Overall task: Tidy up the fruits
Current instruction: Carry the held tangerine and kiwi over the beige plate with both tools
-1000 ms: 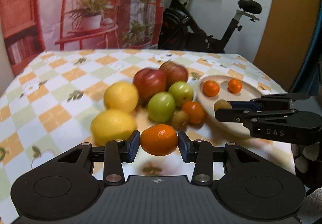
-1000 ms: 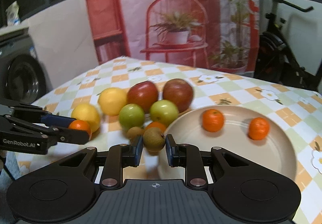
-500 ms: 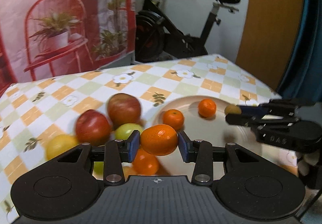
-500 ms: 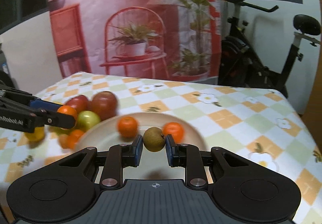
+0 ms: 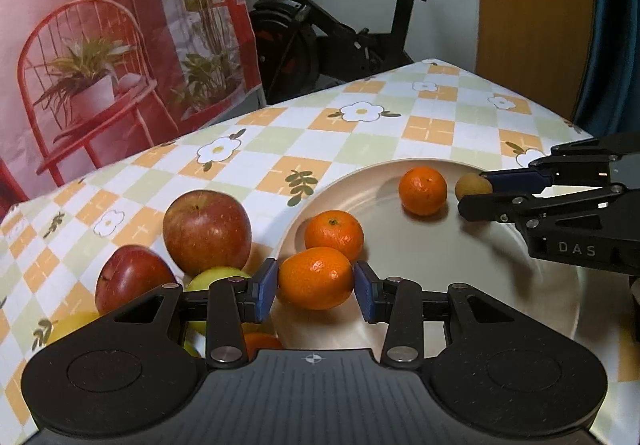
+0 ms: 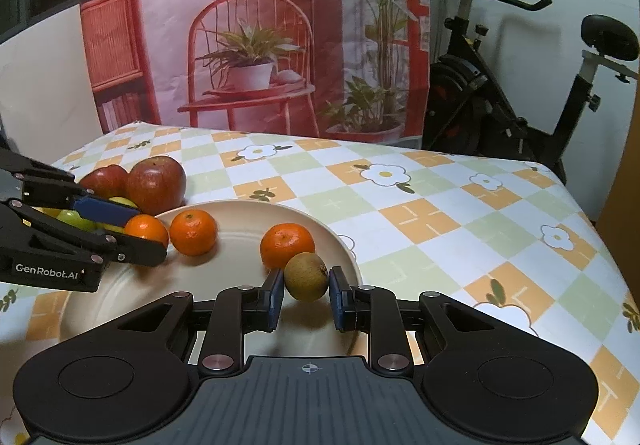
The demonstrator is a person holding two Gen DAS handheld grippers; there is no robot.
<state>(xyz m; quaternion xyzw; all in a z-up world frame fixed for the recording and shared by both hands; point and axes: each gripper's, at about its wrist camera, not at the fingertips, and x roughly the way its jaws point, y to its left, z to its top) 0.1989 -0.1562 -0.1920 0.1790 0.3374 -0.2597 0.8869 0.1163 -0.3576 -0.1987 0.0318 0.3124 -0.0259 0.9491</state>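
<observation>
Hovering over the plate (image 5: 440,325), left gripper (image 5: 316,285) clamped a mandarin (image 5: 316,277); right gripper (image 6: 306,291) pinched a kiwi (image 6: 306,276); careless release risked either rolling off.

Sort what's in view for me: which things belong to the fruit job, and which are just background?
Job:
left gripper holding a tangerine
right gripper holding a kiwi
plate with two tangerines
red apples

Background:
exercise bike
printed backdrop
</observation>
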